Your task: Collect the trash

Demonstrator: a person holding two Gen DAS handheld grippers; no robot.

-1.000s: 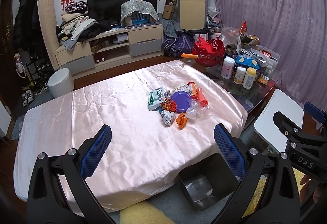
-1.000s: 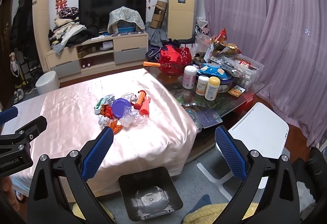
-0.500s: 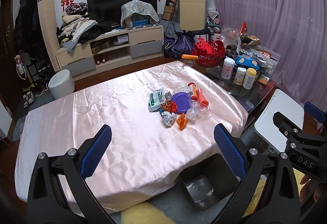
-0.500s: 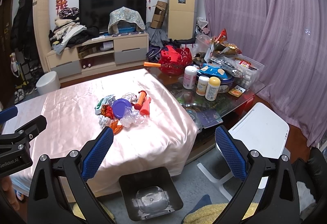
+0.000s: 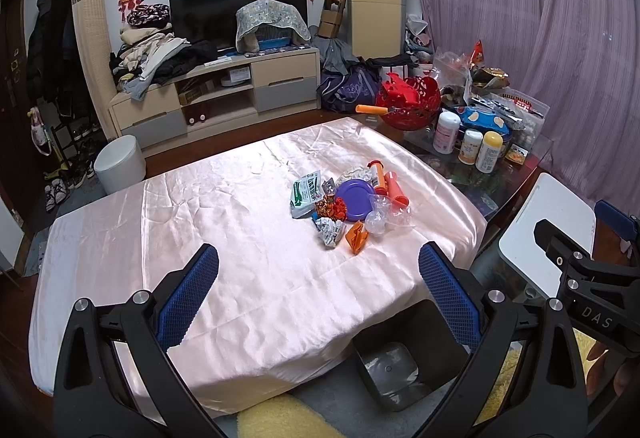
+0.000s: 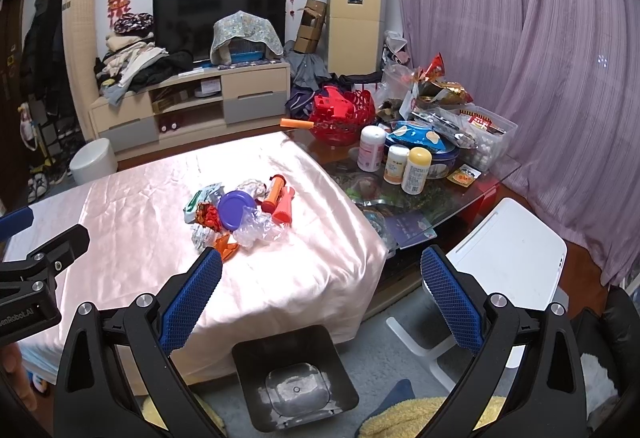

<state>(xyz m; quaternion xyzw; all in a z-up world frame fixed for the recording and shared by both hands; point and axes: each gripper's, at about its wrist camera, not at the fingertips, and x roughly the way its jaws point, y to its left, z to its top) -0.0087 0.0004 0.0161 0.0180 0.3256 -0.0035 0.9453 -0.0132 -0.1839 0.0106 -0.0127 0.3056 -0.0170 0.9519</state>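
Note:
A pile of trash lies on the pink tablecloth [image 5: 224, 238]: a purple lid [image 5: 354, 195], orange tubes [image 5: 390, 187], a green-white wrapper [image 5: 305, 192], crumpled clear plastic [image 5: 386, 216] and an orange scrap [image 5: 357, 236]. The pile also shows in the right wrist view [image 6: 240, 212]. A black bin [image 6: 294, 378] stands on the floor below the table's front edge; it also shows in the left wrist view [image 5: 404, 362]. My left gripper [image 5: 318, 298] is open and empty above the table's near side. My right gripper [image 6: 320, 298] is open and empty above the bin.
A glass side table [image 6: 440, 190] at the right holds bottles, a red basket [image 6: 344, 118] and snack packs. A white stool [image 6: 516, 246] stands on the floor at the right. A TV cabinet [image 5: 216, 94] and a white round stool [image 5: 120, 162] lie beyond.
Both views have barely shifted. Both grippers stay open and nothing on the table has moved.

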